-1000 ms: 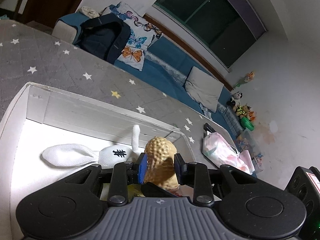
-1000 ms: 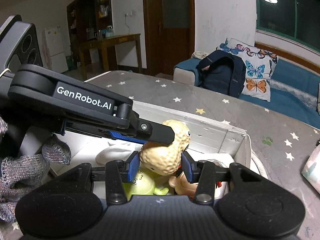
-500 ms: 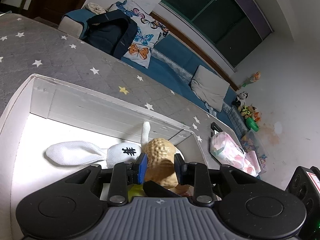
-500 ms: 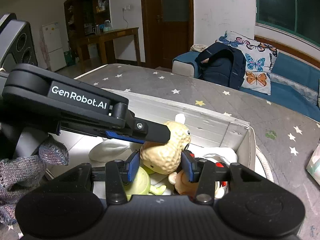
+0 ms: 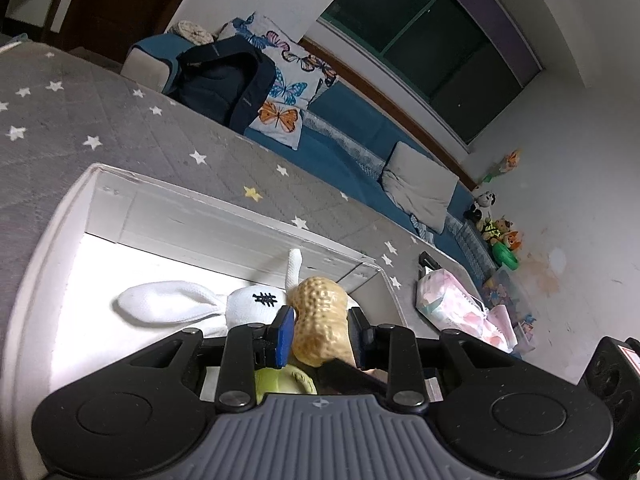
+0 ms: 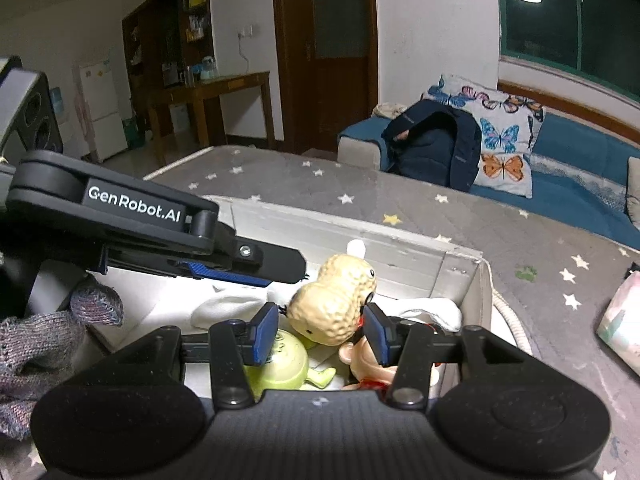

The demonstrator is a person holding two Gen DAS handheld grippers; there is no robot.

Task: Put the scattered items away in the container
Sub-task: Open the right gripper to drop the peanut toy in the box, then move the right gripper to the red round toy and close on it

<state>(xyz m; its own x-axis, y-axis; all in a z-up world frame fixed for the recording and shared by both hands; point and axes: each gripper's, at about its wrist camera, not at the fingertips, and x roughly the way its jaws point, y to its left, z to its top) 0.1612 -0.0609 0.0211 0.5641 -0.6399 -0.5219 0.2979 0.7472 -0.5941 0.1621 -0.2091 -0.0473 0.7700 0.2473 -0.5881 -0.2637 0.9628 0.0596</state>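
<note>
Your right gripper [image 6: 320, 334] has its fingers opening around the peanut toy [image 6: 332, 300] - the pad at 9 o'clock already shows a gap. Let them clear both sides before you draw back. The left gripper [image 5: 320, 332] grips the peanut across its waist, above the white box [image 5: 200, 216]. Just below lie a green toy [image 6: 284, 364] and a pink-headed doll [image 6: 360, 356], so lower into the free floor toward 10 o'clock, beside the white rabbit plush [image 5: 172, 304] - don't drop it from height. Beyond the box at 3 o'clock, a tissue pack [image 5: 452, 300] probably comes next.
</note>
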